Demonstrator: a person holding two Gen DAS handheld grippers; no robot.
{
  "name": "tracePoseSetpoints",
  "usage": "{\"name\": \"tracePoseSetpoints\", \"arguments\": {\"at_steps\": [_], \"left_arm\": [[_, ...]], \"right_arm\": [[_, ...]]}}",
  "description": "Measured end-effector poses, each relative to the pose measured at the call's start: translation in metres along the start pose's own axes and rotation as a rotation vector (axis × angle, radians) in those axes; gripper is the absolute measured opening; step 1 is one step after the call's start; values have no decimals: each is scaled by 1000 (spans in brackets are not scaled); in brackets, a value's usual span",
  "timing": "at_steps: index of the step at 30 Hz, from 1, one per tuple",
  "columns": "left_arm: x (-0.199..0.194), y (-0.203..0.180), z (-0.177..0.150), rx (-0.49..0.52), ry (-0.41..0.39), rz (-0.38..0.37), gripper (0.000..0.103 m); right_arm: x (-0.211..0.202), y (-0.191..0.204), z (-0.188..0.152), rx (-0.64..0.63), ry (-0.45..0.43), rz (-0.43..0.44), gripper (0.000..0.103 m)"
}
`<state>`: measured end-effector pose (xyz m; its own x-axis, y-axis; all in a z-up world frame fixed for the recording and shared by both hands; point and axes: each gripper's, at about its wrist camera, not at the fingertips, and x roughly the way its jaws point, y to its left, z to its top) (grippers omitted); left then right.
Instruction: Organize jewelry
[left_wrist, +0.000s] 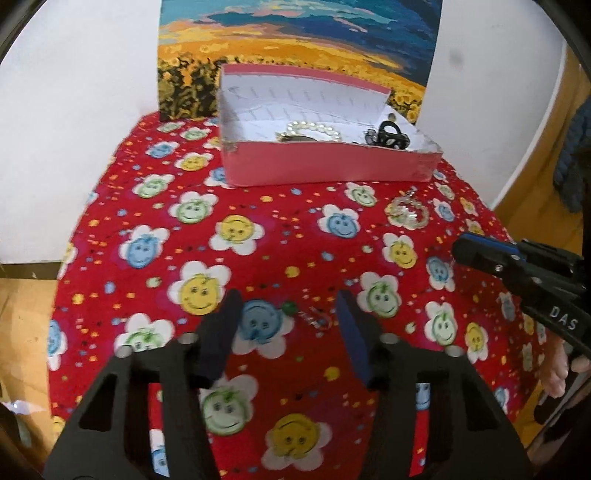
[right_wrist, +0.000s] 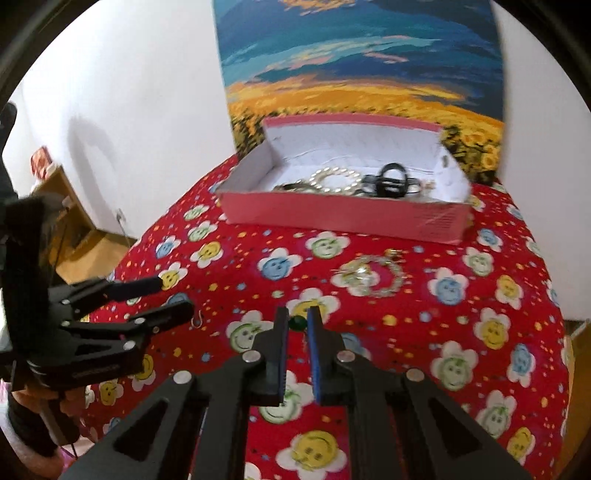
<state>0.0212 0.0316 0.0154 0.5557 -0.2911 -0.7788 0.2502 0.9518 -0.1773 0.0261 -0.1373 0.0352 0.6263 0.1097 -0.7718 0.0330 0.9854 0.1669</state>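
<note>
Two grippers: left gripper (left_wrist: 288, 310) open around a small earring (left_wrist: 316, 318) lying crosswise between its jaws; right gripper (right_wrist: 297, 321) nearly closed, a green bead (right_wrist: 296, 324) between its tips.

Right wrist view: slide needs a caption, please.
Right gripper nearly closed above floral cloth; pink box holds jewelry.

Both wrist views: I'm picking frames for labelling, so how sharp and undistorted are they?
Left wrist view: fisheye bends the wall edges; pink box fairly sharp, left gripper fingers soft. Right wrist view: motion-blurred overall, crystal bracelet smeared, dark vignette in the corners.
</note>
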Motion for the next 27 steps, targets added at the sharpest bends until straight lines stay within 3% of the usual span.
{"name": "tracePoseSetpoints", "arguments": {"at_steps": [3, 11, 15, 21, 27], "left_arm": [[9, -2, 1, -23, 21, -20, 31], [18, -14, -2, 40, 18, 24, 22], [17, -14, -3, 51, 17, 32, 8], [11, -16, 2, 44, 10, 6, 8], [-8, -29, 24, 80, -57, -10, 8]], "right_arm": [[-8, -8, -2, 24, -15, 3, 11], [-11, -21, -9, 59, -27, 32, 11], [-12, -24, -13, 72, -29, 44, 11], [-15, -32, -13, 98, -33, 54, 11], [-22, -37, -4, 102, -52, 56, 11]]}}
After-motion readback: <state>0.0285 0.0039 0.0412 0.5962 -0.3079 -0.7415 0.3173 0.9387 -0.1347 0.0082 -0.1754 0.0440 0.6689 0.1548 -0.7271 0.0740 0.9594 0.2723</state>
